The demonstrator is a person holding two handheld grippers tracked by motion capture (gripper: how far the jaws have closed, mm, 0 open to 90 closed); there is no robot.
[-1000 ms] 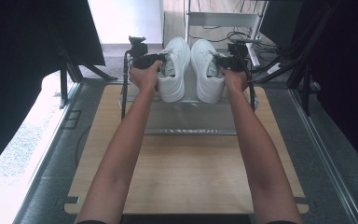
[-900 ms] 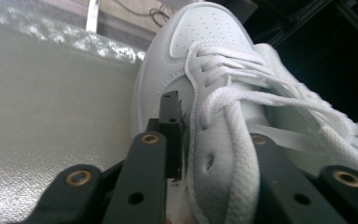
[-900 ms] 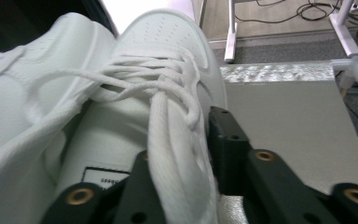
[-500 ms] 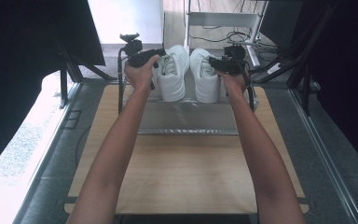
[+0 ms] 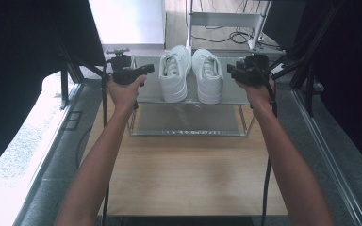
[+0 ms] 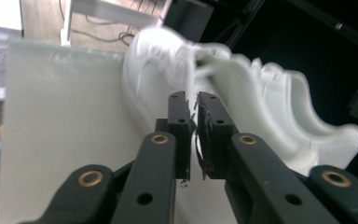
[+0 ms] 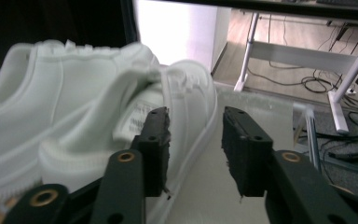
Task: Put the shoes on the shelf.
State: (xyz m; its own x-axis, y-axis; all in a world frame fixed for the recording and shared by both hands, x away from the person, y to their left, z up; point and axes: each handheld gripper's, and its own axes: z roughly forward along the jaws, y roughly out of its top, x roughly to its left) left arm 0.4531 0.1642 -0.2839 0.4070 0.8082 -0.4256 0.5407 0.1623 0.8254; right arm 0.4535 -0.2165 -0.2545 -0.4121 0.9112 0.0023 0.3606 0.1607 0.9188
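A pair of white lace-up sneakers [image 5: 191, 74] is seen standing side by side on the top tier of a small metal-framed shoe rack with frosted shelves [image 5: 188, 120], which is set at the far end of a light wooden desk [image 5: 188, 179]. The toes are pointed toward the person.

The left gripper [image 5: 143, 70] is held just beside the left shoe of the pair, apart from it, in the person's left hand [image 5: 122, 89]. In the left gripper view, its black jaws are seen brought nearly together, with only a thin slit left between them and nothing held; the blurred sneakers [image 6: 242, 107] are shown beyond the left gripper [image 6: 193, 100].

The right gripper [image 5: 231, 71] is held just beside the right shoe, in the right hand [image 5: 259, 92]. In the right gripper view, the jaws of the right gripper [image 7: 193, 116] are spread clearly apart and empty, with the sneakers [image 7: 74, 116] seen close to the left jaw; whether contact is made cannot be told.
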